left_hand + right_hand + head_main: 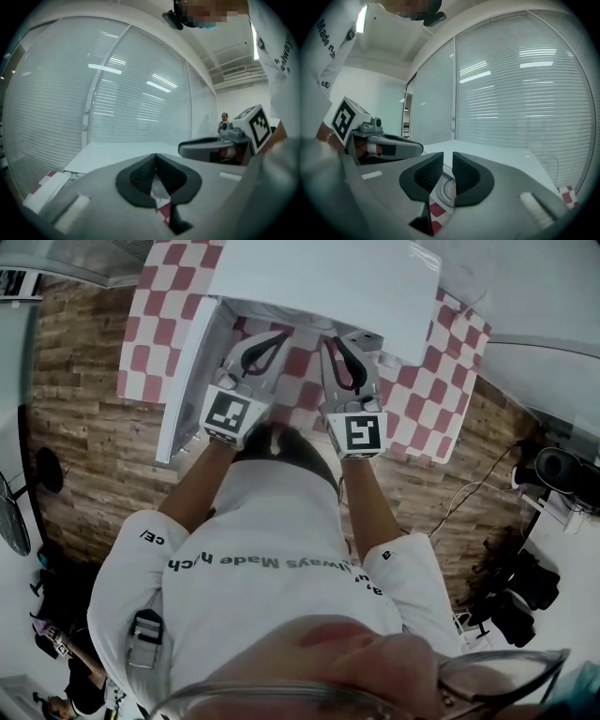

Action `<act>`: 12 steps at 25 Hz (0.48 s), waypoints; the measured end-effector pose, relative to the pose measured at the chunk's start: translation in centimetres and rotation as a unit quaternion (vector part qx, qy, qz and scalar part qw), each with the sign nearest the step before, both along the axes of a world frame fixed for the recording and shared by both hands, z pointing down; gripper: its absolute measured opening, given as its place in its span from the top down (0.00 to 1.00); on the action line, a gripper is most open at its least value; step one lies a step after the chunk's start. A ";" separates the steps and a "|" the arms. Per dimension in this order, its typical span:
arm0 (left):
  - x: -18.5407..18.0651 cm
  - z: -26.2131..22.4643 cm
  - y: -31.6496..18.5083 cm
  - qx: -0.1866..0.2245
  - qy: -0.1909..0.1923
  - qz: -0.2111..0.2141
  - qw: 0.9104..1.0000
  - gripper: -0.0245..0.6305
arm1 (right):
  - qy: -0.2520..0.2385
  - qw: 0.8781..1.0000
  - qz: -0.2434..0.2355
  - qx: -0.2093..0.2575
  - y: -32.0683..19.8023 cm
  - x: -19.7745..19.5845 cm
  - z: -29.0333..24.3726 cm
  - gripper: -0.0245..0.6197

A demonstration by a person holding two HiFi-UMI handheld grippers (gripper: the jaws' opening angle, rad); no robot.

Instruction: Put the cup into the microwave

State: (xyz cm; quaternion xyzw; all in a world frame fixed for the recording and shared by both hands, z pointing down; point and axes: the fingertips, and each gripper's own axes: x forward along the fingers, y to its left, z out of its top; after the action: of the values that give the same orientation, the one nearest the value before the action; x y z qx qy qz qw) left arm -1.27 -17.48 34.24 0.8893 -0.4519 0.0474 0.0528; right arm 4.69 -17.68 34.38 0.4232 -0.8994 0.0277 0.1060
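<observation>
The left claw (155, 156) was pressed together at its tips, gripping nothing. The right claw (448, 158) stood a slit apart, empty, above what looked like the clear cup (444, 190) on the checkered tabletop (422, 399) before the microwave (319, 277).

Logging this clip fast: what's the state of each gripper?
Left gripper: closed, empty.
Right gripper: open by a narrow gap, empty.

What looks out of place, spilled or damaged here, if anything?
Nothing stands out. The checked cloth shows no spill, the microwave door stands open, and the left gripper and right gripper hold nothing.
</observation>
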 end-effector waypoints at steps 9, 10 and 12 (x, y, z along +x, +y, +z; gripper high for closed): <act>0.7 -6.7 3.1 0.027 0.027 0.029 0.999 0.96 | -0.031 0.999 -0.032 0.025 3.9 -0.4 -7.5 0.87; 0.9 -7.3 3.5 0.025 0.029 0.034 0.999 0.96 | -0.034 0.998 -0.037 0.030 4.2 -0.4 -8.2 0.87; 1.2 -8.4 4.1 0.024 0.031 0.040 0.998 0.96 | -0.039 0.998 -0.044 0.034 4.8 -0.4 -9.6 0.87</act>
State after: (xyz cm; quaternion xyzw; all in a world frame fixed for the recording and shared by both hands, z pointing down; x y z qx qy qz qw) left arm -0.04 -13.35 25.80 0.9088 -0.4148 0.0112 0.0430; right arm 4.30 -12.90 24.78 0.3851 -0.9211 0.0087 0.0571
